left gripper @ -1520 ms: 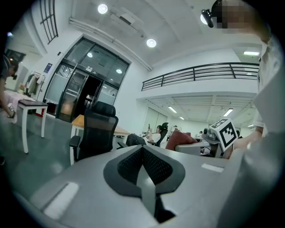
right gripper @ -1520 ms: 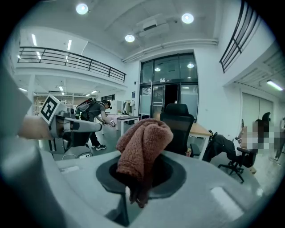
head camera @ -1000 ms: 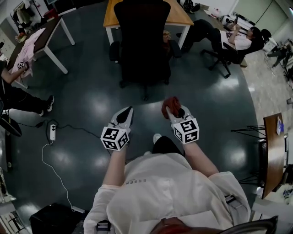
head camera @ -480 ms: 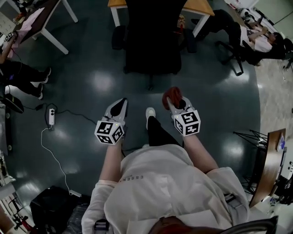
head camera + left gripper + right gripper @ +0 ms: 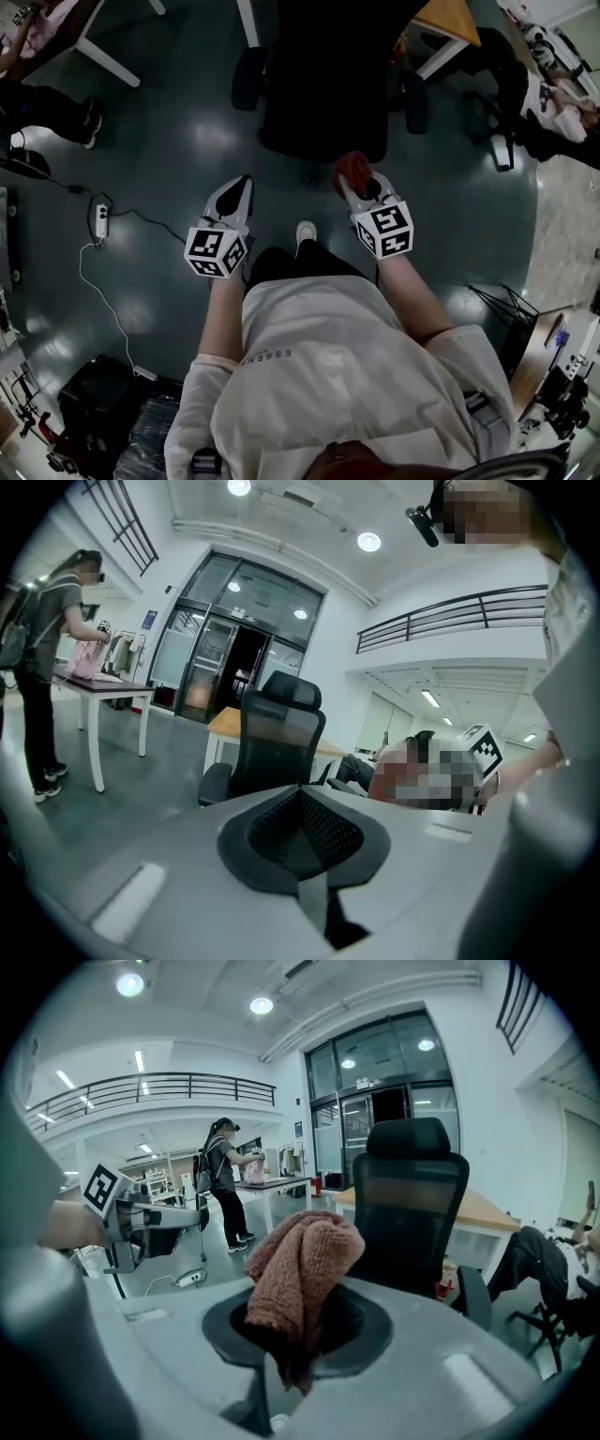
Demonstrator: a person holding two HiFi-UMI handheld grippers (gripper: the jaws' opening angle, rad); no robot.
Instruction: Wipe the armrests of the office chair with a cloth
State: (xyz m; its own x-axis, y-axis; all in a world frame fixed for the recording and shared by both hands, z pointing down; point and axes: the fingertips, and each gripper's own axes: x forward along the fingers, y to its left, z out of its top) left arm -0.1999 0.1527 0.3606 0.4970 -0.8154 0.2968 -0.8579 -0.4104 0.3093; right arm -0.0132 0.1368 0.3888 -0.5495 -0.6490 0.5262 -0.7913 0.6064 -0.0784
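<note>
Right gripper [image 5: 357, 187] was clamped on the bunched-up reddish cloth [image 5: 351, 171], left gripper [image 5: 234, 193] pressed shut on nothing. Office chair [image 5: 323, 84] sat just ahead with its back to the person, black armrests [image 5: 415, 103] running lengthwise away; I'd say the right-hand one was closest to the cloth

The cloth [image 5: 302, 1265] was a plain rust-red, the office chair [image 5: 323, 84] black, the floor [image 5: 169, 141] a glossy dark grey-blue, and the counter [image 5: 452, 21] orange-topped on white legs.

A glossy dark floor [image 5: 169, 150] reflects ceiling lights [image 5: 262, 1004] near a white-legged table [image 5: 111, 682].
</note>
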